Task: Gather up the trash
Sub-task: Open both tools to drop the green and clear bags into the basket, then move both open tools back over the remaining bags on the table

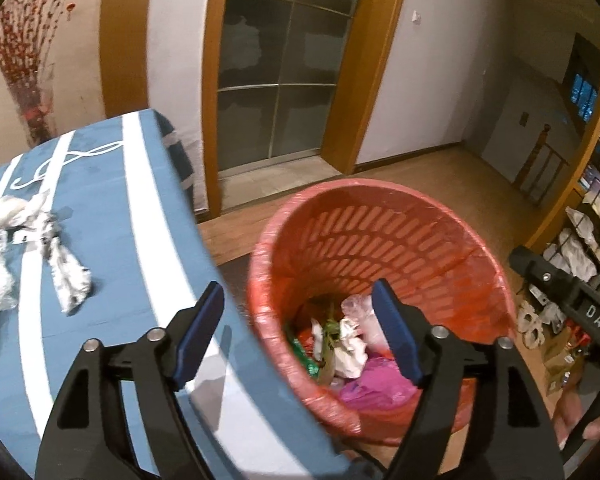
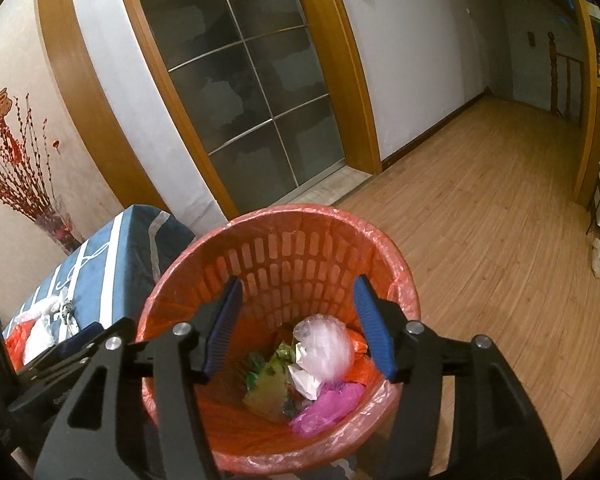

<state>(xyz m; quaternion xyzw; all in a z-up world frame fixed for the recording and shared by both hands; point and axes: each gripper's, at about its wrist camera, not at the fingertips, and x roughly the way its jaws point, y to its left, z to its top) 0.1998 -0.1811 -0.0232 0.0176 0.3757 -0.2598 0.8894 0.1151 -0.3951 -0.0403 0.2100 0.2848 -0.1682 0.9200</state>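
Left wrist view: left gripper (image 1: 298,322) spread wide, empty, above the counter (image 1: 112,216) edge and red slotted bin (image 1: 380,240); crumpled white plastic trash (image 1: 40,236) lies on the counter. Right wrist view: right gripper (image 2: 298,320) wide, empty, over the bin (image 2: 276,248), red-lined, holding a clear bag (image 2: 324,350), pink bag (image 2: 328,402), wrappers.

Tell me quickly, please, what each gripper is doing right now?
Left gripper: open, empty, jaws spread between the table edge and the bin.
Right gripper: open, empty, over the bin's trash.
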